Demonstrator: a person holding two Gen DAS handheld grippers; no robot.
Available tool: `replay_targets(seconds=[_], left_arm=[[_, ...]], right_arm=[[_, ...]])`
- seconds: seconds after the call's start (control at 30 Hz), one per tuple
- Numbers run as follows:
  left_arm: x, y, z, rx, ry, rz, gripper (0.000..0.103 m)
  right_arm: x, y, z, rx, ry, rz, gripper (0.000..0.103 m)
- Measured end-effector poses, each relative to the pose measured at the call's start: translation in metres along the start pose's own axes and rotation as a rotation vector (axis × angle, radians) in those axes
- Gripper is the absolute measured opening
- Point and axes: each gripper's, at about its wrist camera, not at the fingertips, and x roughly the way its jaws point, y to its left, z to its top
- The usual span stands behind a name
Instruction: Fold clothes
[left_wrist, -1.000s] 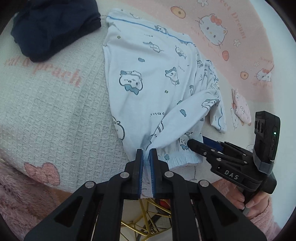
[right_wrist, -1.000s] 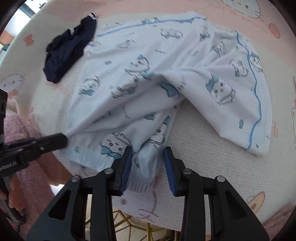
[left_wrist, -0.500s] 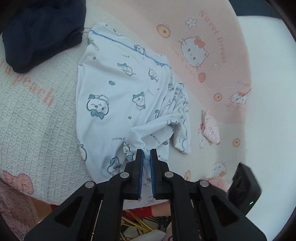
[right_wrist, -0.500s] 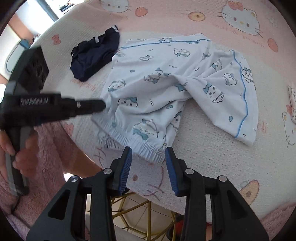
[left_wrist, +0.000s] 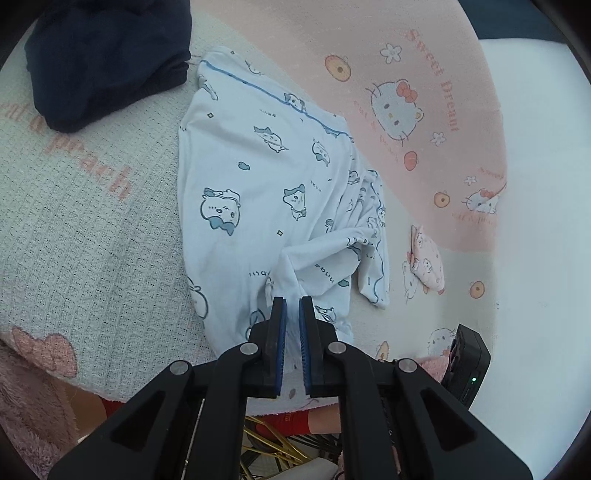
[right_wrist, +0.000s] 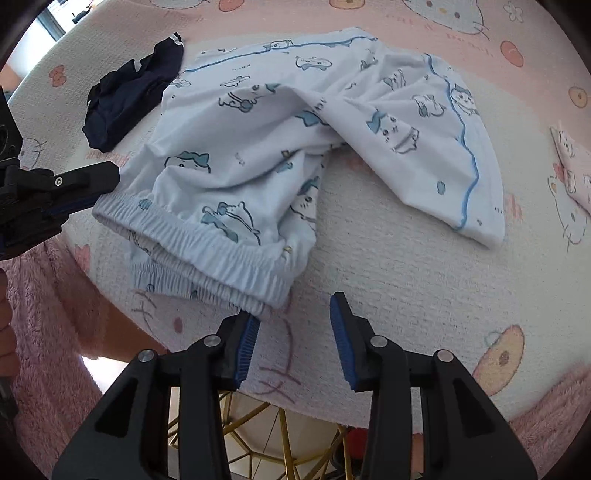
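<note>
Light blue pajama pants (left_wrist: 258, 192) with a cartoon print lie spread on a blanket-covered table (left_wrist: 81, 229). My left gripper (left_wrist: 291, 306) is shut on a pinch of the pants' fabric near the waistband. In the right wrist view the same left gripper (right_wrist: 107, 177) holds the left corner of the elastic waistband (right_wrist: 221, 254). My right gripper (right_wrist: 295, 314) stands open just in front of the waistband's right end, with only blanket between its fingers. The pant legs (right_wrist: 424, 122) are bunched and folded over at the far right.
A dark navy garment (left_wrist: 103, 62) (right_wrist: 129, 96) lies crumpled at the far left. A small pink printed cloth (left_wrist: 424, 258) (right_wrist: 572, 173) rests to the right of the pants. The table's near edge (right_wrist: 314, 402) drops off just below the grippers, above a gold wire frame (right_wrist: 258, 435).
The right gripper had the waistband's bunched end between its fingers a second ago; now it stands open just short of it. The left gripper has stayed shut on the fabric and stretched the waistband out.
</note>
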Motion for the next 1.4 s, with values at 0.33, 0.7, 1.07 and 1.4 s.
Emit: replay_targets(seconds=[0.33,0.7,1.07,1.4], left_arm=[[0.016,-0.003,-0.007,-0.007,0.135,-0.087,0.028],[0.049,-0.014,-0.027,0.047,0.249,-0.041,0.046],[0.059,-0.011,-0.030,0.031,0.260,-0.029,0.045],[0.039,-0.017,-0.022,0.034,0.141,-0.074,0.008]], right_arm=[[-0.007,-0.018,-0.004,0.028,-0.007,0.011,0.039],[-0.011,-0.034,-0.003,0.085,-0.040,0.080,0.039],[-0.017,-0.036,-0.006,0.097,-0.046,0.102,0.039],[-0.009,-0.024,-0.004,0.060,-0.035,0.088,0.039]])
